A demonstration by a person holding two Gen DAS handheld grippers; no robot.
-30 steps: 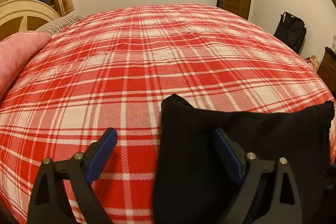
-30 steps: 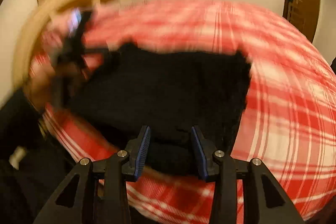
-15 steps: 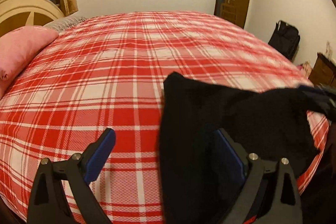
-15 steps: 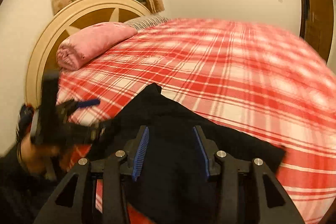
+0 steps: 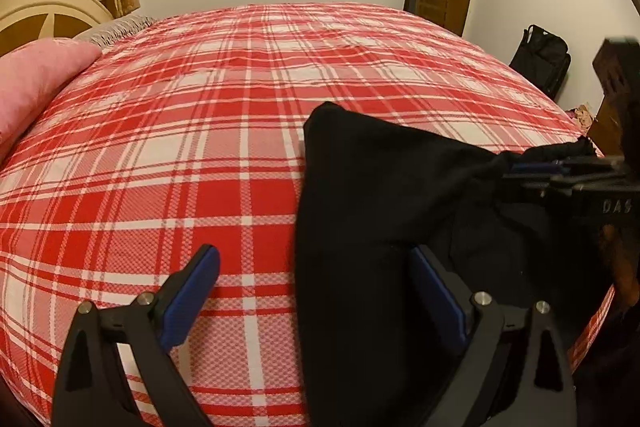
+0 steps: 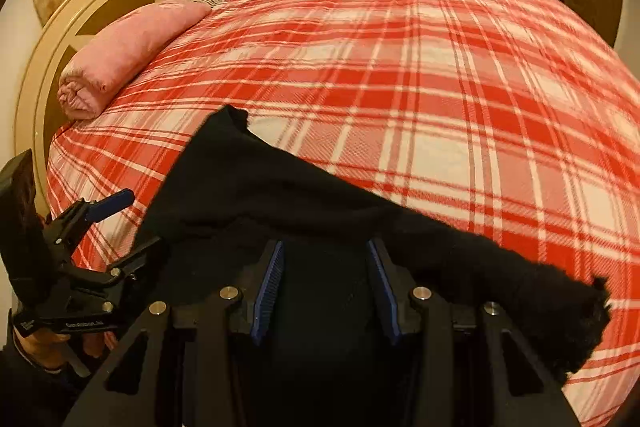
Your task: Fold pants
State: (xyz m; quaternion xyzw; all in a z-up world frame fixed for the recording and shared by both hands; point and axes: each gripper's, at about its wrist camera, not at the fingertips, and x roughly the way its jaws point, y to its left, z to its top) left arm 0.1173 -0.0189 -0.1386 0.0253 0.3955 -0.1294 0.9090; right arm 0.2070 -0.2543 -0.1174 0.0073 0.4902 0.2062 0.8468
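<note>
The black pants (image 5: 360,187) lie at the near edge of the bed (image 5: 200,147), at about 5 o'clock in the left wrist view, with one pointed corner toward 12 o'clock. The left gripper (image 5: 312,291) is spread wide and holds nothing; its right finger is against or under the cloth edge, its left finger over the bare plaid cover. The right gripper (image 6: 326,291) has its jaws partly apart with black cloth between them; from its own view I cannot tell if it pinches the cloth. In the left view its fingers at 3 o'clock look nearly together at a bunched edge of the pants. I judge that the step is to spread the pants flat before the first fold. To do it well, take two corners of one edge, pull them apart until the cloth is tight, then lay it down without wrinkles. No containers are in view, only a pink pillow (image 6: 132,47) at 10 o'clock.
</note>
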